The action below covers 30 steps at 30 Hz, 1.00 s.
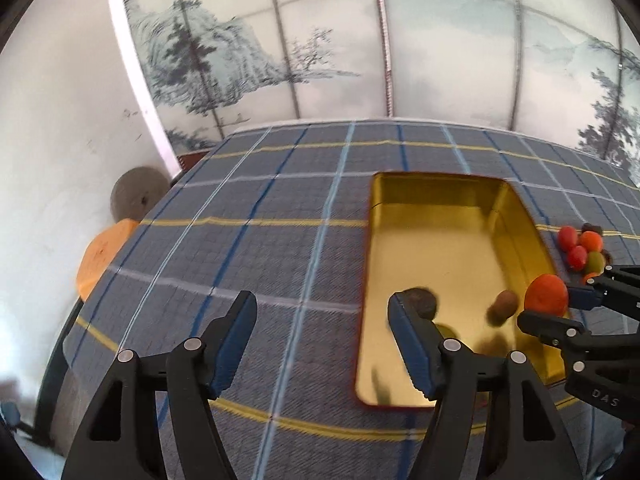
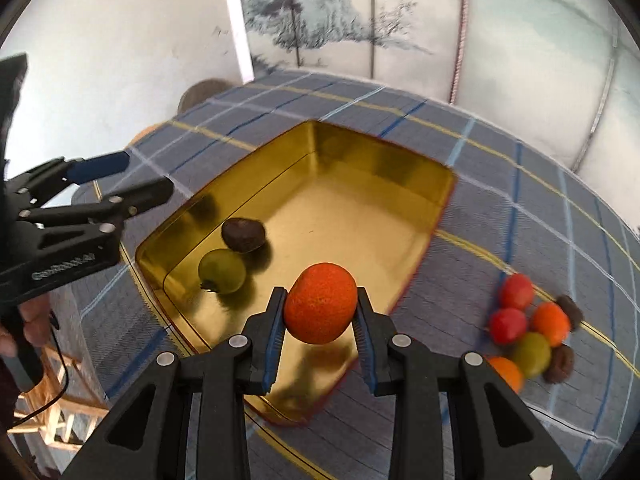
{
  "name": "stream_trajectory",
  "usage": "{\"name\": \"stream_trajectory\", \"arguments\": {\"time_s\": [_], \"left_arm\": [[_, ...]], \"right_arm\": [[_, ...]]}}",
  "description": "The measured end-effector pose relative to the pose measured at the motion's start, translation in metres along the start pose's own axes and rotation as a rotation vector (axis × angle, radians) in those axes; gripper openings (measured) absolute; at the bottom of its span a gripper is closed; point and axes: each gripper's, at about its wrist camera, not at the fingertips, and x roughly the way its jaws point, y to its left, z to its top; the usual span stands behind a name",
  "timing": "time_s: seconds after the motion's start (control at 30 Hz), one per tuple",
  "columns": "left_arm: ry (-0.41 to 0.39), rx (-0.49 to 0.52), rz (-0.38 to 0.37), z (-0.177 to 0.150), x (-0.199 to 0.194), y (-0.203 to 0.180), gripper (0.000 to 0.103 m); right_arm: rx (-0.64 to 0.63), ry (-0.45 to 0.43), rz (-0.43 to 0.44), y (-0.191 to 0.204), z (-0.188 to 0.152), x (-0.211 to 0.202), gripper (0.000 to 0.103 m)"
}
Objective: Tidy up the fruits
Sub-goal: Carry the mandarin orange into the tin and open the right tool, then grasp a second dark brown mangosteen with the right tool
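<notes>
A gold metal tin (image 2: pixel 360 184) lies open on the checked tablecloth; it also shows in the left wrist view (image 1: pixel 440 200). My right gripper (image 2: pixel 320 312) is shut on an orange fruit (image 2: pixel 320 308) and holds it above the tin's near edge; the same fruit shows in the left wrist view (image 1: pixel 546 294). A dark brown fruit (image 2: pixel 243 234) and a green fruit (image 2: pixel 222 271) lie inside the tin. My left gripper (image 1: pixel 322 340) is open and empty above the cloth at the tin's left edge. A pile of red, orange, green and brown fruits (image 2: pixel 532 332) lies on the cloth right of the tin.
The checked tablecloth (image 1: pixel 240 248) covers the table. An orange round seat (image 1: pixel 100 256) and a grey disc (image 1: pixel 136 196) sit beyond the table's left edge. A painted landscape screen (image 1: pixel 360 40) stands behind. A wooden frame (image 2: pixel 52 400) is at lower left.
</notes>
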Motion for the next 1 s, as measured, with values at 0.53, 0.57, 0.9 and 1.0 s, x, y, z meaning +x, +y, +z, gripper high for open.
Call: {"name": "stream_trajectory", "arguments": {"time_s": [0.53, 0.57, 0.9, 1.0], "left_arm": [[0.076, -0.079, -0.030, -0.021, 0.006, 0.014, 0.069], [0.077, -0.078, -0.031, -0.020, 0.006, 0.014, 0.069], [0.054, -0.061, -0.085, -0.012, -0.008, -0.008, 0.069], [0.046, -0.035, -0.118, -0.009, -0.015, -0.024, 0.069]], "right_arm": [[-0.038, 0.049, -0.024, 0.017, 0.004, 0.030, 0.032], [-0.036, 0.047, -0.023, 0.017, 0.003, 0.030, 0.032], [0.067, -0.087, -0.021, -0.018, -0.003, -0.027, 0.041], [0.124, -0.099, -0.102, -0.055, -0.017, -0.048, 0.041]]}}
